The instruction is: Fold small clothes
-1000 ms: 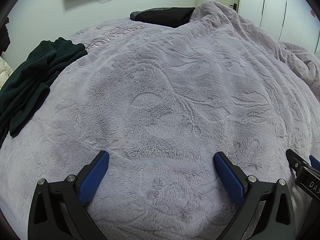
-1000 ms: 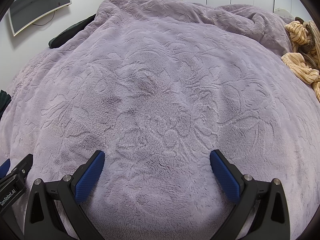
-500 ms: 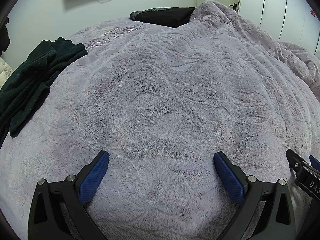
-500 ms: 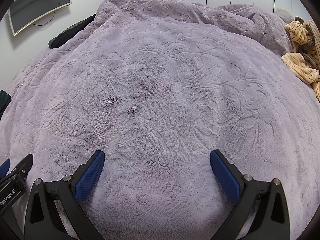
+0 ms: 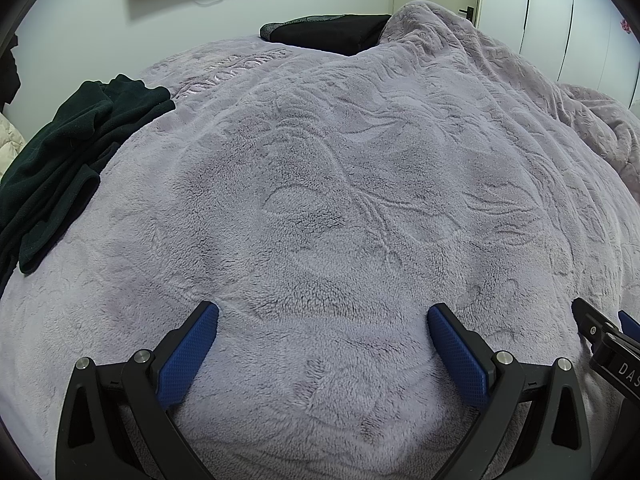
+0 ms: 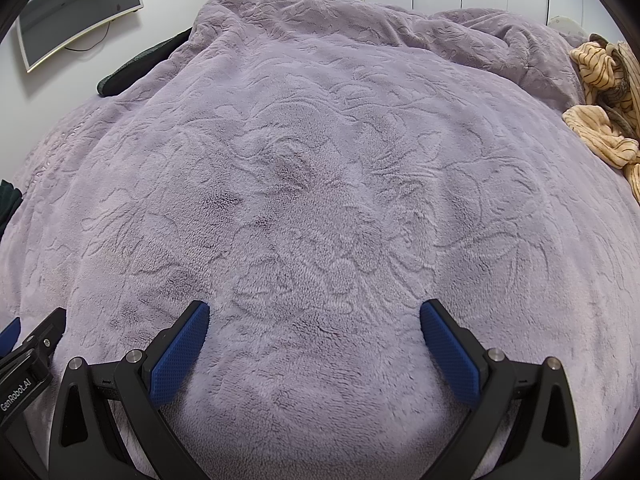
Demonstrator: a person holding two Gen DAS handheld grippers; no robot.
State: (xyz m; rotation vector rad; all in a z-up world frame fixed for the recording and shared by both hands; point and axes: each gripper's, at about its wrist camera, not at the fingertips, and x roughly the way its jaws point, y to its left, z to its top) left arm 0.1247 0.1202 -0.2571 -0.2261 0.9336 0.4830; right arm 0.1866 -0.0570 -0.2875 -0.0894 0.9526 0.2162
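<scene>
Plush embossed lilac blanket (image 5: pixel 320 200) lies under the left claw (image 5: pixel 323 312) and right claw (image 6: pixel 314 310), both spread wide, empty.

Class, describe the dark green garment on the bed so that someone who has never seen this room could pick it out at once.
Start from the lilac fleece blanket that covers the bed. Follow it to its left edge in the left wrist view, where the dark green garment lies crumpled in loose folds. Unlike the black item at the bed's far end and the tan striped clothes, it is deep green and plain.

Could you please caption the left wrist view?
Open left gripper above lilac blanket, dark green garment lying far left.
</scene>
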